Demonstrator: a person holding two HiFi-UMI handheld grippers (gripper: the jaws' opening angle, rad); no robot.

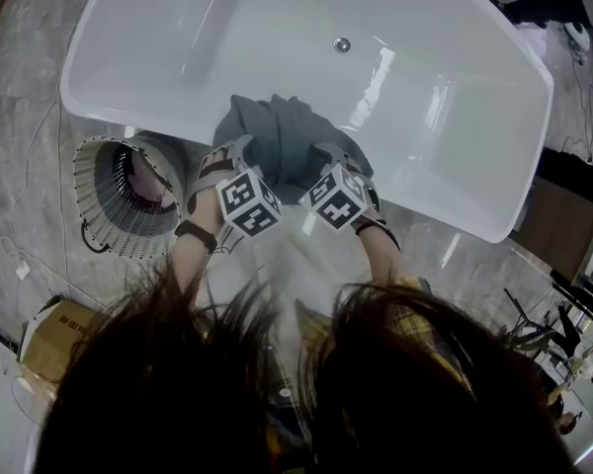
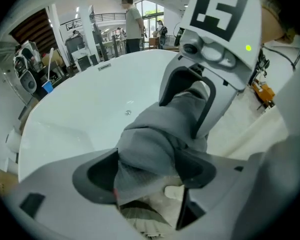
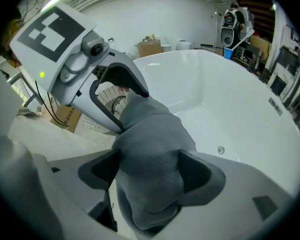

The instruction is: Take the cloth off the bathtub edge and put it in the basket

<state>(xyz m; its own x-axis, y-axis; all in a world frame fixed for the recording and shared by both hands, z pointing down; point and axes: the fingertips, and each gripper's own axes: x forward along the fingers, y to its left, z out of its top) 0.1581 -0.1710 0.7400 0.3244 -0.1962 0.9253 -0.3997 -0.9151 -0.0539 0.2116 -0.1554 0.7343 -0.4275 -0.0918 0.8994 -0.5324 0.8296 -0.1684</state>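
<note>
I've got the white bathtub filling the view, and the ribbed basket on the floor off its near-left corner. The grey cloth is heaped over the middle of the tub's near edge. Left gripper and right gripper both gape wide, straddling the heap, pinching nothing yet. Soft, light, floppy stuff, I reckon, so I'd bite a thick fold up top

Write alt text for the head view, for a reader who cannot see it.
From above, the left tongs and right tongs reach down onto a grey cloth draped over the near edge of a white bathtub. A round slatted basket stands on the floor at left.
</note>
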